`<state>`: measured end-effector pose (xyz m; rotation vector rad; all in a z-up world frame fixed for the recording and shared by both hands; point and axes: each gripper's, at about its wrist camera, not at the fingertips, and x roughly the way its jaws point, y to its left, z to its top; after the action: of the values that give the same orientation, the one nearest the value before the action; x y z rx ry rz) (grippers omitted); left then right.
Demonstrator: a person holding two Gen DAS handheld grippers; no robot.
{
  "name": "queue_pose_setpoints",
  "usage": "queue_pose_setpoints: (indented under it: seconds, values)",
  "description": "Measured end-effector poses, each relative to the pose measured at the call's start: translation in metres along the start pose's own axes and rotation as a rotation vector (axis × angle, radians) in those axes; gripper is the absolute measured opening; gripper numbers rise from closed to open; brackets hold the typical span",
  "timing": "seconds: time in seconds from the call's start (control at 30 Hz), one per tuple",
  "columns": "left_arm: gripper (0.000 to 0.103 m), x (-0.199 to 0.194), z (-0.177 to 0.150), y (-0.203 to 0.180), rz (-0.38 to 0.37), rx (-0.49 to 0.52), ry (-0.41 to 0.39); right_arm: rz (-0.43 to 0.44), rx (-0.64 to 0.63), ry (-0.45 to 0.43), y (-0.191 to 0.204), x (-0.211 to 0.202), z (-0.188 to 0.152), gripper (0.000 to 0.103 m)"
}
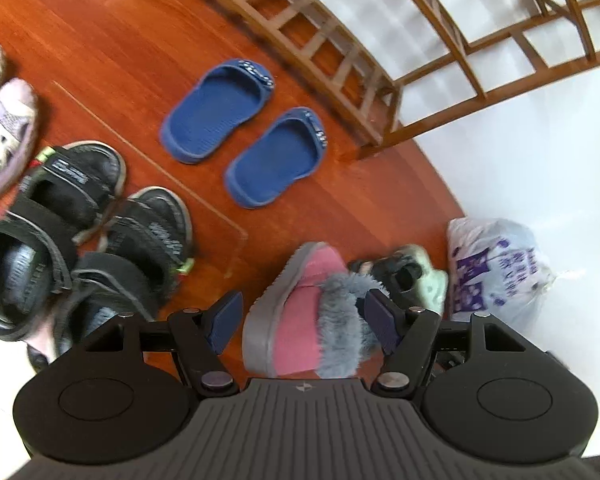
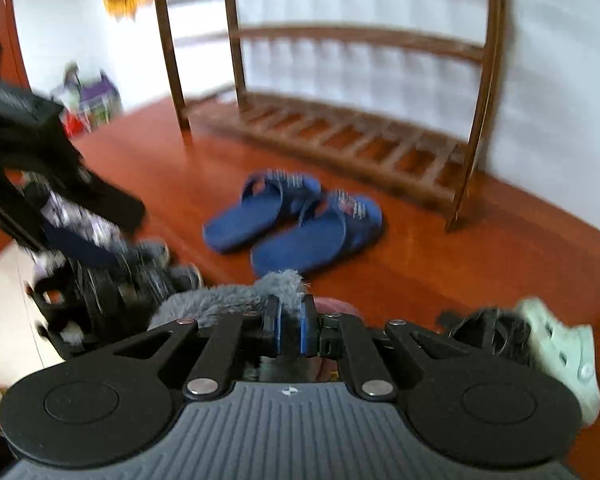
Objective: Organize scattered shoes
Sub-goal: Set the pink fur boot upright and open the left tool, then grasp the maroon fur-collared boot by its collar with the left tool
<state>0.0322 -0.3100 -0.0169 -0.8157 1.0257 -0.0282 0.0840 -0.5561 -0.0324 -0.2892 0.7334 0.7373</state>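
A pink boot (image 1: 296,312) with a grey fur cuff (image 1: 340,320) stands on the wooden floor. It sits between the wide-apart fingers of my open left gripper (image 1: 300,300), whose right pad brushes the fur. In the right wrist view my right gripper (image 2: 290,318) is shut on the grey fur cuff (image 2: 228,296); only a sliver of the pink boot (image 2: 336,305) shows beside it. The left gripper (image 2: 40,160) appears as a blurred black shape at the left. A pair of blue slippers (image 1: 220,112) (image 2: 300,224) lies side by side before the wooden shoe rack (image 1: 340,52) (image 2: 340,136).
Black sandals (image 1: 76,188) and purple-white sneakers (image 1: 4,128) crowd the left floor. A mint clog (image 1: 432,280) (image 2: 564,352) and a dark sandal (image 2: 484,328) lie right of the boot, beside a white plastic bag (image 1: 496,272). The white wall stands behind the rack.
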Motion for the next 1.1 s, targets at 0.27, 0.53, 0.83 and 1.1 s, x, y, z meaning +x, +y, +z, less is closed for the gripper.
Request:
queue_pose_setpoints:
  seconds: [0.27, 0.53, 0.83, 1.1]
  values:
    - [0.072, -0.004, -0.008, -0.009, 0.143, 0.282, -0.008, 0.020, -0.044, 0.112, 0.036, 0.031, 0.005, 0.015]
    - [0.079, -0.001, -0.025, -0.021, 0.240, 0.499, -0.023, 0.080, 0.022, 0.147, 0.040, 0.034, 0.009, 0.040]
    - [0.091, 0.026, -0.038, -0.039, 0.219, 0.579, 0.022, 0.047, 0.130, 0.149, 0.002, 0.002, -0.003, 0.075]
    - [0.095, 0.070, -0.047, -0.052, 0.218, 0.633, 0.084, -0.015, 0.179, 0.168, -0.038, -0.019, -0.024, 0.084]
